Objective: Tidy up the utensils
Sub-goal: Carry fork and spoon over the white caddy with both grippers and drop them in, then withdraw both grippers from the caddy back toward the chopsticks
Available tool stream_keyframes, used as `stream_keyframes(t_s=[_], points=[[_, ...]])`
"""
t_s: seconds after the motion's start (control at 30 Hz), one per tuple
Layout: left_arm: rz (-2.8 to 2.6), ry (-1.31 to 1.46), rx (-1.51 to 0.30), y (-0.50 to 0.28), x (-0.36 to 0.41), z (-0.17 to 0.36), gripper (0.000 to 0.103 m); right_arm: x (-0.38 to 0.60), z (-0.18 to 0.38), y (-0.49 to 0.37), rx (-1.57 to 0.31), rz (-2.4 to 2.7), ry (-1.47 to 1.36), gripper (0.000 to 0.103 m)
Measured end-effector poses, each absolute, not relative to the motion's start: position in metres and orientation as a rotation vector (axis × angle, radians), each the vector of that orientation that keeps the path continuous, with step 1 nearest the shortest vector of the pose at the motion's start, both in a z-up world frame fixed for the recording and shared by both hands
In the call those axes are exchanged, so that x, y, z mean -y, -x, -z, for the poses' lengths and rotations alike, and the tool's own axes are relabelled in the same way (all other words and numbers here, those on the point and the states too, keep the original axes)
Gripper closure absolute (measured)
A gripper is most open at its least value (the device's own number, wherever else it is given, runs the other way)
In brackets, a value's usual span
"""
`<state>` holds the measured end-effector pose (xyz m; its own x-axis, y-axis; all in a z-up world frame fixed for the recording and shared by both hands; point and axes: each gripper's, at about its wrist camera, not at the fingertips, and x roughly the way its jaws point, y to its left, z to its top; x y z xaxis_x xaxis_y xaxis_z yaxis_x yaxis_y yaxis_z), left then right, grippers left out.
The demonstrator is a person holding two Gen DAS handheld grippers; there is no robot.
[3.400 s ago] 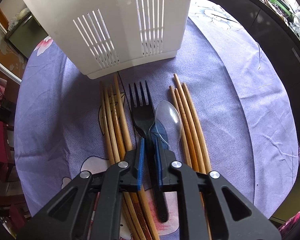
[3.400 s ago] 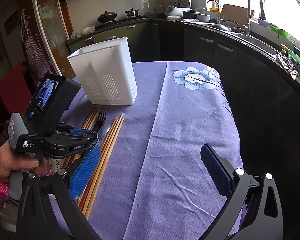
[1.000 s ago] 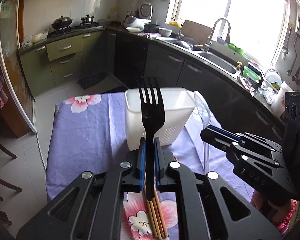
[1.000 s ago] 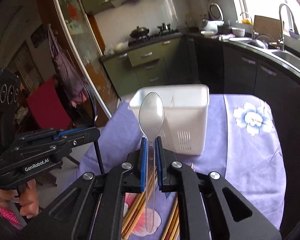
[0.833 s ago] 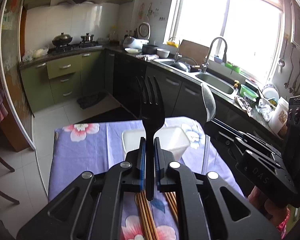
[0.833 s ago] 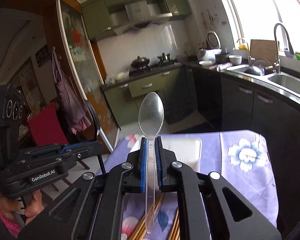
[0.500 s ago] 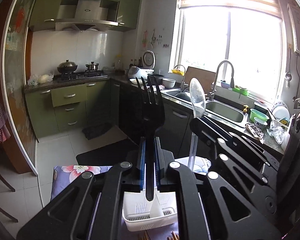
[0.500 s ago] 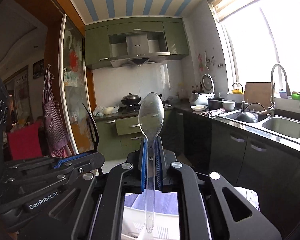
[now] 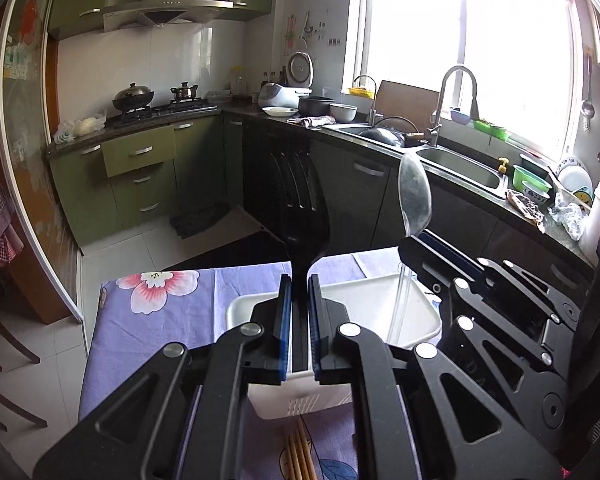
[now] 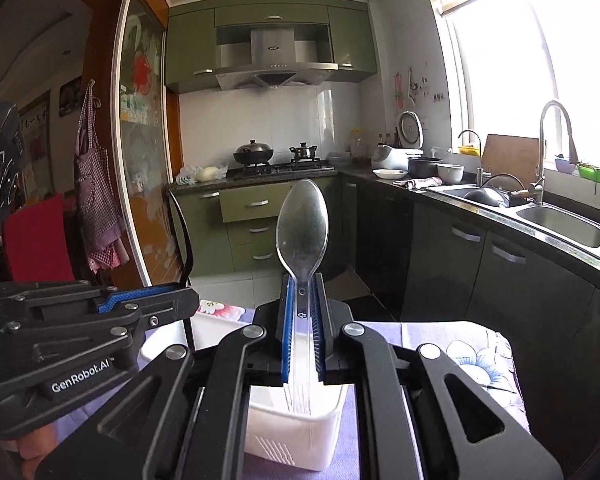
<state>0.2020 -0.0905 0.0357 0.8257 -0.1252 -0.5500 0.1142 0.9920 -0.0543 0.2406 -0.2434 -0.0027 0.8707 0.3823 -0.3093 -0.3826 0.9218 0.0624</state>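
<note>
My left gripper (image 9: 299, 292) is shut on a black plastic fork (image 9: 303, 208), held upright with tines up, its handle reaching down over the white utensil caddy (image 9: 242, 304). My right gripper (image 10: 302, 304) is shut on a clear plastic spoon (image 10: 302, 224), held upright with bowl up, its handle end down inside the caddy (image 10: 296, 436). In the left wrist view the spoon (image 9: 414, 200) and the right gripper (image 9: 424, 246) show at the right, over the caddy. The left gripper (image 10: 186, 300) shows at the left of the right wrist view.
The caddy stands on a purple flowered tablecloth (image 9: 160, 320). Wooden chopsticks (image 9: 298, 454) lie on the cloth in front of the caddy. Dark kitchen cabinets, a sink (image 9: 460, 168) and a stove stand beyond the table. A chair (image 10: 182, 232) is at the left.
Both grippers have lifted the fork and spoon off the table and turned them upright. In the last half second they lowered, bringing the handle ends down to the caddy.
</note>
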Motion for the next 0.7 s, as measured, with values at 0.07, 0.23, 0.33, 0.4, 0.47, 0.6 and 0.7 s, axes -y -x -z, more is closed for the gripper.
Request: stream_keyframes(t_s=[0.07, 0.23, 0.33, 0.4, 0.47, 0.6, 0.7], points=[[0.123, 0.017, -0.593, -0.199, 0.089, -0.032, 0.095, 0.243, 0.010, -0.235, -0.337, -0.401, 0.013, 0.093], [0.119, 0.006, -0.613, -0.195, 0.088, -0.027, 0.095, 0.243, 0.019, -0.223, -0.352, -0.405, 0.024, 0.093], [0.121, -0.001, -0.618, -0.191, 0.089, -0.026, 0.095, 0.243, 0.021, -0.220, -0.363, -0.406, 0.032, 0.093], [0.119, -0.003, -0.623, -0.190, 0.088, -0.026, 0.095, 0.243, 0.021, -0.219, -0.374, -0.407, 0.035, 0.090], [0.122, 0.001, -0.627, -0.188, 0.088, -0.026, 0.095, 0.242, 0.021, -0.215, -0.376, -0.410, 0.035, 0.090], [0.129, -0.001, -0.622, -0.180, 0.087, -0.030, 0.092, 0.245, 0.016, -0.204, -0.373, -0.421, 0.028, 0.090], [0.131, -0.011, -0.618, -0.177, 0.088, -0.032, 0.085, 0.250, 0.011, -0.194, -0.366, -0.426, 0.022, 0.090]])
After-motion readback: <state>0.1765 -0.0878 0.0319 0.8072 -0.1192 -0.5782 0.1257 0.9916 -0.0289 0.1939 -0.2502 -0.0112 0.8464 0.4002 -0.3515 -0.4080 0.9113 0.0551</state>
